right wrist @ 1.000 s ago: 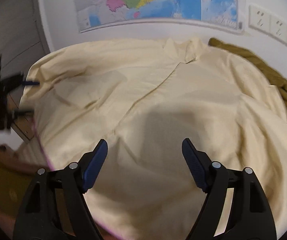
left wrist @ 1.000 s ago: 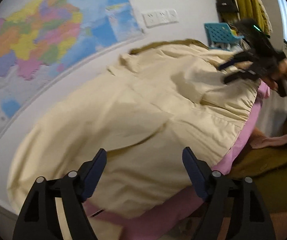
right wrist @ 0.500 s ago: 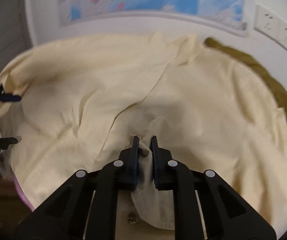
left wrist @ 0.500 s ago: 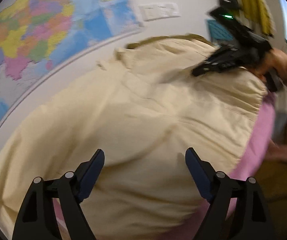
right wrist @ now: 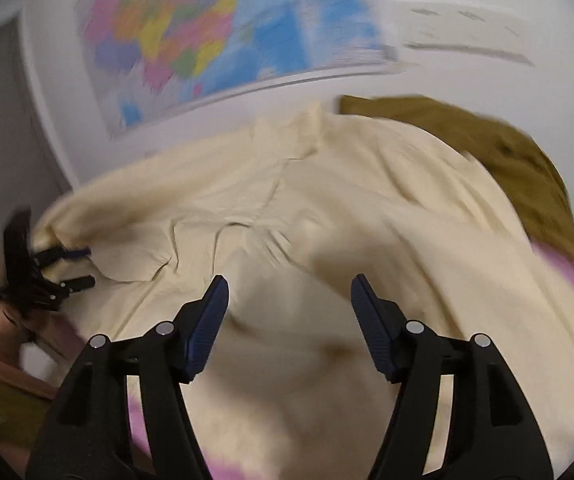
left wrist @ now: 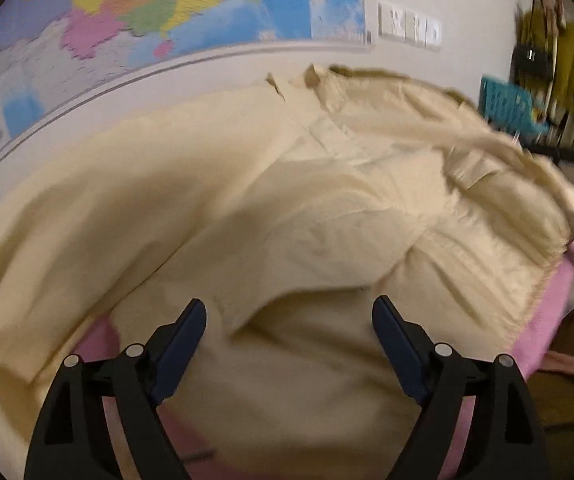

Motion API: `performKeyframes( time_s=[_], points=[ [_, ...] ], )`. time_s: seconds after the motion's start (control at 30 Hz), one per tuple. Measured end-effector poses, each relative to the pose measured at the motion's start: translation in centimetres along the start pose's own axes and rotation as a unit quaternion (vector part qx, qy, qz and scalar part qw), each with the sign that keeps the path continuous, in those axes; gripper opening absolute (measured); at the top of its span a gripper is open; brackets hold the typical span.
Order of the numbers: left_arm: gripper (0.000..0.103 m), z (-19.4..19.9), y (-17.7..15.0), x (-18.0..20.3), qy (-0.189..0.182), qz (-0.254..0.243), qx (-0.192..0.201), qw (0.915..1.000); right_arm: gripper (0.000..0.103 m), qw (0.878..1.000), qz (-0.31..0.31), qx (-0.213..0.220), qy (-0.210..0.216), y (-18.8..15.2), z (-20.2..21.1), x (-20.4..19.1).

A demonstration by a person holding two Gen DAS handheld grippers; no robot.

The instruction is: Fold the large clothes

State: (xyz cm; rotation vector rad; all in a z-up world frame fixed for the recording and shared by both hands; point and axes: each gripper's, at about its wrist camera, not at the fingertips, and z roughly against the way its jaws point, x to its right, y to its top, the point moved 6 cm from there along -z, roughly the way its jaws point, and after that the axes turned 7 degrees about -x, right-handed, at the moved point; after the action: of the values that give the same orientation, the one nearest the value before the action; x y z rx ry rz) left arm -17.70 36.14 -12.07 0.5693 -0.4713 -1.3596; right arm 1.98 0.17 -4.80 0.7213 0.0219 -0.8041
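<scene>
Cream garment [left wrist: 287,208]: spread on pink surface [left wrist: 547,320], unfolded. Left tongs [left wrist: 289,320] and right tongs [right wrist: 289,304]: spread, nothing pinched. Step judged: regrasping; an edge is to be pinched next.

Pink-covered surface [left wrist: 547,312] bears a cream shirt [left wrist: 287,216] and olive garment [right wrist: 507,160].

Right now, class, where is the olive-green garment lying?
In the right wrist view, the olive-green garment lies at upper right, against the wall, tucked beyond the cream shirt.
</scene>
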Motion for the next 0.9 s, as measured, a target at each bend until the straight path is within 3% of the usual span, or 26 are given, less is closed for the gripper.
performKeyframes(
  time_s=[0.1,0.17,0.27,0.33,0.4,0.43,0.5,0.53,0.57,0.6,0.7,0.77,0.87,0.9],
  points=[
    [0.089,1.6,-1.2,-0.7,-0.014,0.030,0.010,0.9994,0.064,0.998,-0.061,-0.009,-0.019,-4.1,3.3,3.1],
    [0.089,2.1,-2.3,-1.7,-0.025,0.060,0.004,0.9979,0.065,0.995,-0.095,-0.017,-0.004,-6.2,4.2,4.2],
    [0.091,1.8,-3.4,-2.5,-0.050,0.095,-0.013,0.9942,0.068,0.990,-0.132,-0.041,0.000,-8.8,3.3,5.3],
    [0.092,0.9,-4.2,-2.4,-0.082,0.112,-0.036,0.9897,0.068,0.986,-0.154,-0.052,0.044,-9.7,2.0,5.3],
    [0.095,0.2,-4.5,-2.0,-0.097,0.117,-0.046,0.9874,0.070,0.985,-0.156,-0.041,0.057,-9.7,1.2,5.4],
    [0.096,-0.3,-4.6,-1.5,-0.106,0.116,-0.048,0.9864,0.066,0.984,-0.156,-0.035,0.074,-9.4,0.7,5.2],
    [0.096,-1.4,-4.3,-0.5,-0.119,0.116,-0.053,0.9846,0.029,0.977,-0.173,-0.036,0.117,-9.1,0.2,4.9],
    [0.090,-1.9,-4.1,-0.1,-0.115,0.117,-0.056,0.9848,0.024,0.977,-0.171,-0.034,0.119,-9.0,0.7,5.1],
    [0.055,-1.9,-4.0,0.2,-0.117,0.115,-0.054,0.9849,0.018,0.977,-0.166,-0.026,0.129,-8.8,1.3,4.7],
    [0.040,-1.9,-3.7,1.0,-0.146,0.119,-0.060,0.9803,0.016,0.976,-0.167,-0.016,0.141,-8.4,2.1,4.5],
    [0.029,-0.5,-3.3,1.1,-0.139,0.124,-0.053,0.9811,0.014,0.972,-0.162,0.025,0.167,-7.5,6.1,3.7],
    [0.024,1.5,-3.1,0.9,-0.177,0.142,-0.052,0.9725,0.013,0.975,-0.132,0.038,0.174,-7.1,8.5,2.2],
    [0.025,3.7,-3.3,1.4,-0.185,0.122,-0.050,0.9740,0.014,0.981,-0.124,0.027,0.148,-7.5,9.4,2.1],
    [0.026,3.7,-3.5,1.7,-0.177,0.113,-0.057,0.9760,0.019,0.983,-0.130,0.008,0.130,-8.0,8.7,2.7]
  ],
)
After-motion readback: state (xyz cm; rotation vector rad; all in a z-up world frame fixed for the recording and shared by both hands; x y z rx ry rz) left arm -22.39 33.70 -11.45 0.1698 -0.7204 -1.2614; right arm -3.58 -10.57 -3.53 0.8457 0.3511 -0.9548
